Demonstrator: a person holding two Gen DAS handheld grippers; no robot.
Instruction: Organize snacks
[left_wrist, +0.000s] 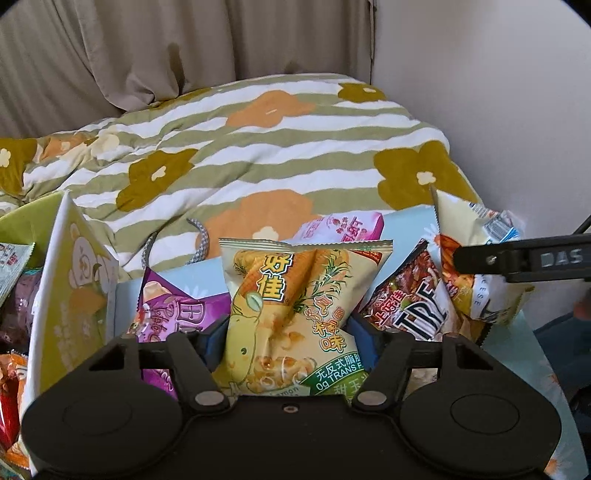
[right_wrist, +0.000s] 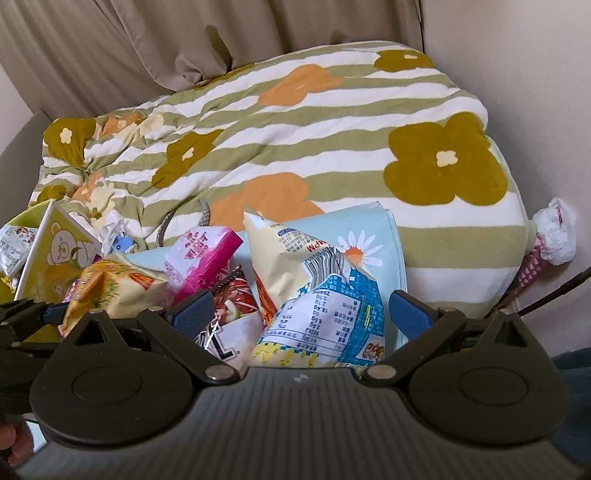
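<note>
Pick step: left gripper (left_wrist: 286, 338) clamps the yellow corn snack bag (left_wrist: 291, 317) mid-pile on the blue mat (right_wrist: 384, 236); right gripper (right_wrist: 303, 314) spread around the cream bag (right_wrist: 314, 295). Next: lift into the bear box (left_wrist: 74, 280) at the left edge.

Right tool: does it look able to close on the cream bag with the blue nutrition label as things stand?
Probably yes. The right tool stands open, with the cream bag between its blue pads and nothing over it. The dark snack packet also lies by the left pad and may get pinched too.

Snack bags (right_wrist: 207, 258) crowd the front; quilt (right_wrist: 295, 147) behind lies open.
</note>
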